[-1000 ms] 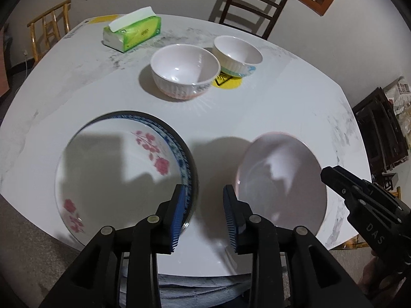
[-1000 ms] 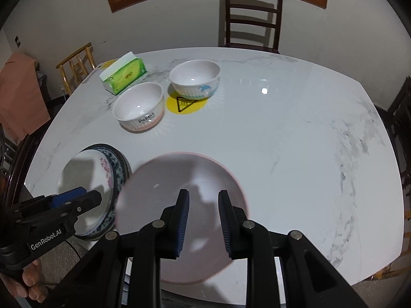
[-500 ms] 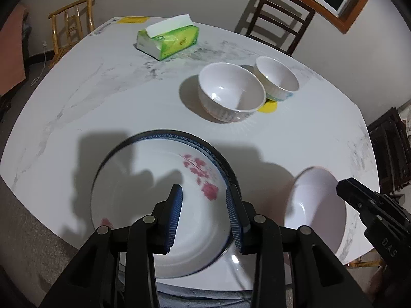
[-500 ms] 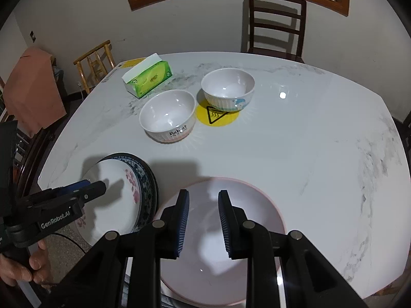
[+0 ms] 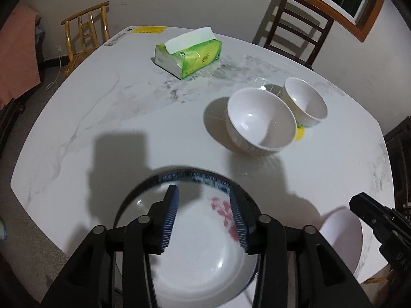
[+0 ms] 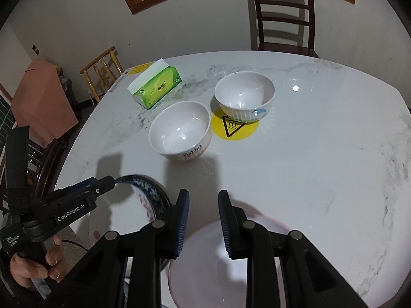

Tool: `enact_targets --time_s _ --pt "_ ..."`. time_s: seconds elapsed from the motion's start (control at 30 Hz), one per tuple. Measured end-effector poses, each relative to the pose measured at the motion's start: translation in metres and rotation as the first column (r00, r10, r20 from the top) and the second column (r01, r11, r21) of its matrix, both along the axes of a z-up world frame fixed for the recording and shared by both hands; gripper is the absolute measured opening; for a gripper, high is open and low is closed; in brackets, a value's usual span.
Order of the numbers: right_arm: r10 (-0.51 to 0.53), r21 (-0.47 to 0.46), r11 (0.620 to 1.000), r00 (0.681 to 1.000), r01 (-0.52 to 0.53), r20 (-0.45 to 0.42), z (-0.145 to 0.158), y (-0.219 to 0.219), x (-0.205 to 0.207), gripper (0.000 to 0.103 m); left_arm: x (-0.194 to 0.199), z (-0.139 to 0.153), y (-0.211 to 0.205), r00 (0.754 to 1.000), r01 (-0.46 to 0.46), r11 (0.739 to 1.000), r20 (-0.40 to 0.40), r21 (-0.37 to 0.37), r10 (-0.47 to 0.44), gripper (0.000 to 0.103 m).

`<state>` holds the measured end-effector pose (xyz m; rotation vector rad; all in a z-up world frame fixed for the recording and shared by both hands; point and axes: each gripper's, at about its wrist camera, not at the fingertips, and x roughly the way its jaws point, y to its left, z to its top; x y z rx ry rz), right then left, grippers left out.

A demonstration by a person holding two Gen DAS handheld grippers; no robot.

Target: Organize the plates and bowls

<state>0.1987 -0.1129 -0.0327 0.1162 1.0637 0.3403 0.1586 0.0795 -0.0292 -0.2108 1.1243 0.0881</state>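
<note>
While tools [image 5: 204,215] gape, blue-rimmed floral plate [image 5: 205,261]

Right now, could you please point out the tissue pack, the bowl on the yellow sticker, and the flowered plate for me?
tissue pack [image 5: 191,55]: left wrist view, on its green side.
bowl on the yellow sticker [image 6: 244,95]: right wrist view, on its white inside.
flowered plate [image 5: 203,254]: left wrist view, on its bare white centre.

Right gripper [image 6: 203,222] gapes over pink plate [image 6: 218,264].
</note>
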Motion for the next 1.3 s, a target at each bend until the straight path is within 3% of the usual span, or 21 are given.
enact_targets --time_s 0.47,1.0,1.2,1.3 --pt "-0.023 -0.011 1.0 0.996 0.022 -0.089 -0.031 0.032 0.081 0.024 0.066 -0.012 0.007 0.999 -0.02 0.998 -0.04 -0.062 0.018 0.038" --pt "-0.057 -0.064 0.997 0.986 0.048 -0.154 -0.071 0.054 0.13 0.024 0.115 -0.047 0.003 0.996 -0.036 0.997 -0.085 -0.072 0.03 0.038" --pt "-0.058 -0.068 0.997 0.984 0.047 -0.168 -0.081 0.057 0.135 0.019 0.123 -0.06 0.0 0.995 -0.018 0.995 -0.104 -0.099 0.008 0.027" --pt "-0.058 -0.053 0.997 0.983 0.05 -0.172 -0.084 0.056 0.136 0.017 0.125 -0.064 -0.002 0.995 0.002 0.991 -0.103 -0.131 -0.016 0.016"
